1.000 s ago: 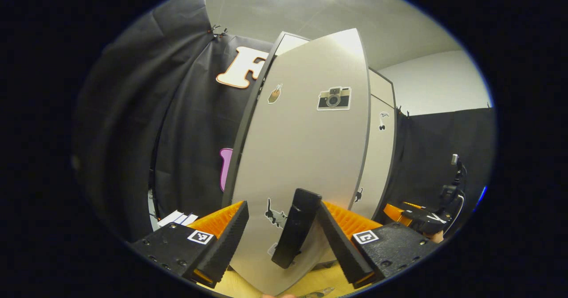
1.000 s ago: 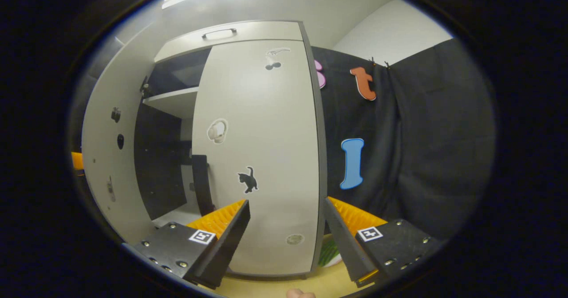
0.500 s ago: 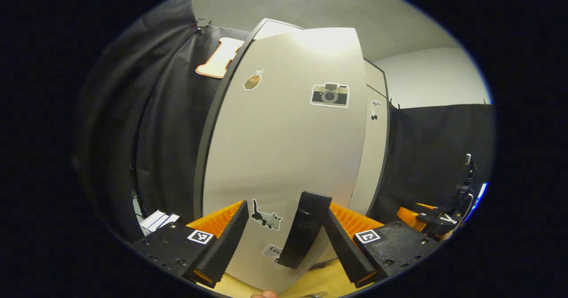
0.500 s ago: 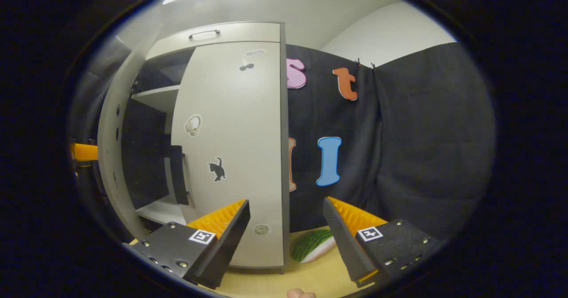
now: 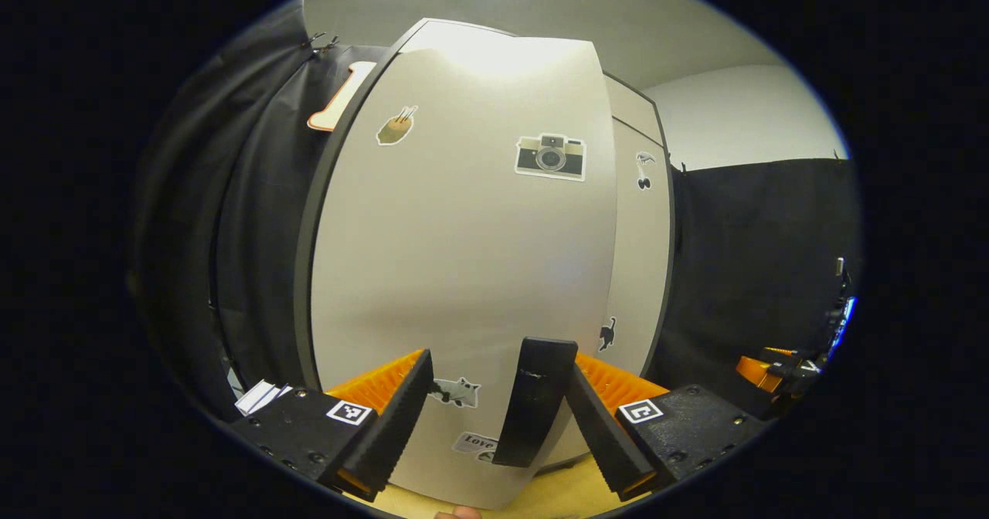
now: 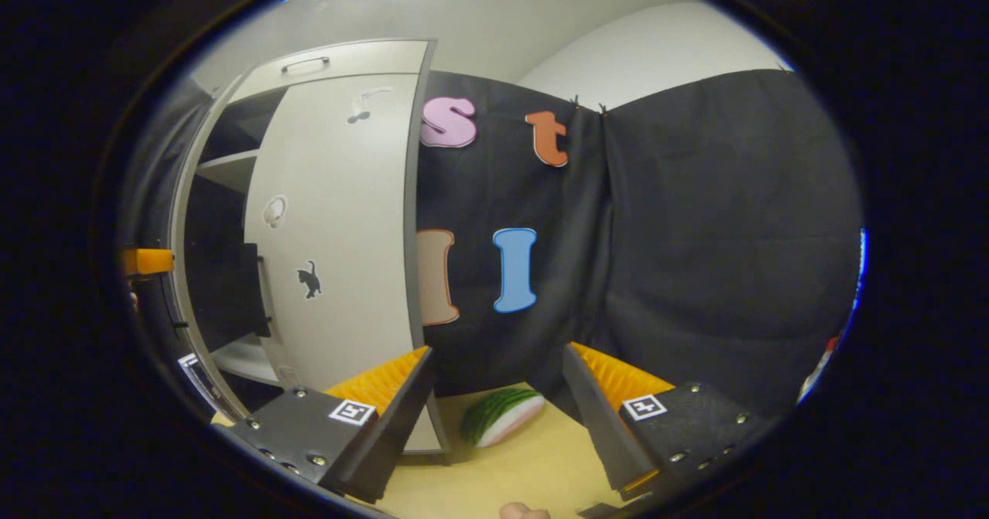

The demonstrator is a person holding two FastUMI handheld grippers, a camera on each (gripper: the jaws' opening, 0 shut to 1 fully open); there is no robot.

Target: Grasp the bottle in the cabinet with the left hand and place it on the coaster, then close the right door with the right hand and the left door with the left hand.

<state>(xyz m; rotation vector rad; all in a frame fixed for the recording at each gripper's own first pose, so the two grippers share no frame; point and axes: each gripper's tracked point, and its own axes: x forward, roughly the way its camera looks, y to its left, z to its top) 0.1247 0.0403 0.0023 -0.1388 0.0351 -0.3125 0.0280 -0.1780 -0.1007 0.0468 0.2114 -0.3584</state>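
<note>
right door (image 6: 332,233) looks shut; left door (image 5: 463,256) nearly closed, left tongs (image 5: 494,415) spread around its handle (image 5: 535,399); right tongs (image 6: 498,418) released.

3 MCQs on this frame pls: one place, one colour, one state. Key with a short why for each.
1. Where does the watermelon slice lie?
A. on the tabletop, right of the cabinet
B. on a cabinet shelf
C. between the left gripper's fingers

2. What colour is the door handle next to the left gripper?
A. white
B. black
C. orange

3. How stands the left door?
A. shut flush
C. taken off
B. partly open

Key:
1 A: the watermelon slice lies on the tabletop beside the cabinet.
2 B: the door handle by the left gripper is black.
3 B: the left door leaves a dark gap.
</note>
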